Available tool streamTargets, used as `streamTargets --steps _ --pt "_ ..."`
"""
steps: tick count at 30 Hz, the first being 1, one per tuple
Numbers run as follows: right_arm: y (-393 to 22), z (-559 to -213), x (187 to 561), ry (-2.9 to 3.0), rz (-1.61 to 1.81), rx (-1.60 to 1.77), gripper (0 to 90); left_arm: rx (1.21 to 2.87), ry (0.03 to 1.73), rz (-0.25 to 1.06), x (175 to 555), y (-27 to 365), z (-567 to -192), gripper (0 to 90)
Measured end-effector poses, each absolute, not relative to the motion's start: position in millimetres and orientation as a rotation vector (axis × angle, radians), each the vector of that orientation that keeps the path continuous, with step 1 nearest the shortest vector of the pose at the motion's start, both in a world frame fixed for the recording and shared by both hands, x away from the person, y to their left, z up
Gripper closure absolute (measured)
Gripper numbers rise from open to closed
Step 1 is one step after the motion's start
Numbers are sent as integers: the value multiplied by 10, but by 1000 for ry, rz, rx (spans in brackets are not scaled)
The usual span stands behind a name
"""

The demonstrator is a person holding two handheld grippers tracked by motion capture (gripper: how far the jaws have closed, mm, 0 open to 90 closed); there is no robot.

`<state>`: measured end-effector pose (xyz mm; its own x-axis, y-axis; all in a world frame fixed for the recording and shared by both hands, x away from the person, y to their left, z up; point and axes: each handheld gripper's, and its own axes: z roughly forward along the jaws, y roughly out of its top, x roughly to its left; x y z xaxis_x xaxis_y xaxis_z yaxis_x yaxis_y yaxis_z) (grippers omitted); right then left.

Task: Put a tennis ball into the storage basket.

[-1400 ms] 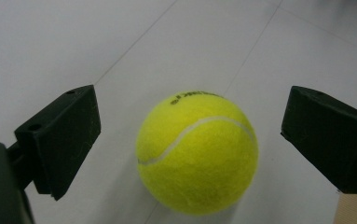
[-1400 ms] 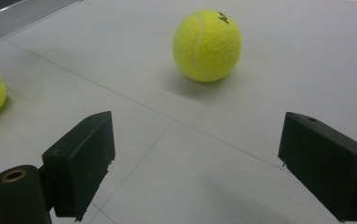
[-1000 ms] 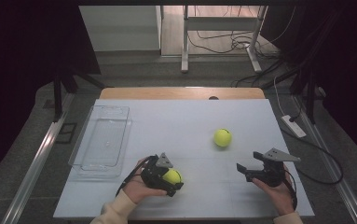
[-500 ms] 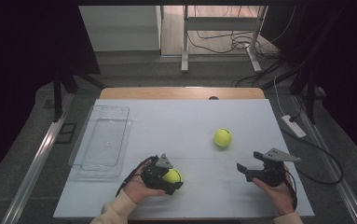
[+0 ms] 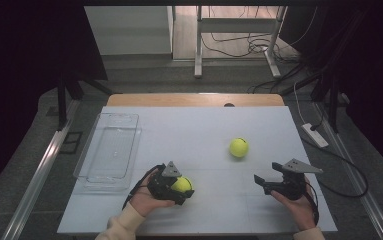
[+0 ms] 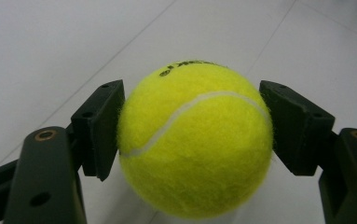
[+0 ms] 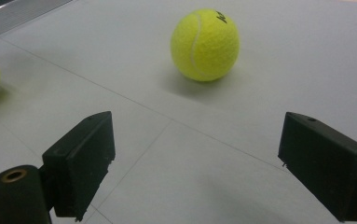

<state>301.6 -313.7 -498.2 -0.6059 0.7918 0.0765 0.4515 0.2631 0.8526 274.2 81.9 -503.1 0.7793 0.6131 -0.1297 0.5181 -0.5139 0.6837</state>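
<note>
Low and left of centre in the high view, the left gripper (image 5: pixel 179 186) has just clamped its jaws on a tennis ball (image 6: pixel 195 140) resting on the white table (image 5: pixel 199 125). The pads bite near the ball's widest line, so a jerky lift could squeeze it out. The right gripper (image 7: pixel 199 163) stands released, well short of the second ball (image 7: pixel 205 44) at upper centre.
</note>
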Motion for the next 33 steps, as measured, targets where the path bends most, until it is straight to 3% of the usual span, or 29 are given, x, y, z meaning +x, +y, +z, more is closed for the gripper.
streamTargets --steps 33 --pt "-3165 -5035 3065 2176 1324 1151 108 1994 910 211 2830 1181 -4784 272"
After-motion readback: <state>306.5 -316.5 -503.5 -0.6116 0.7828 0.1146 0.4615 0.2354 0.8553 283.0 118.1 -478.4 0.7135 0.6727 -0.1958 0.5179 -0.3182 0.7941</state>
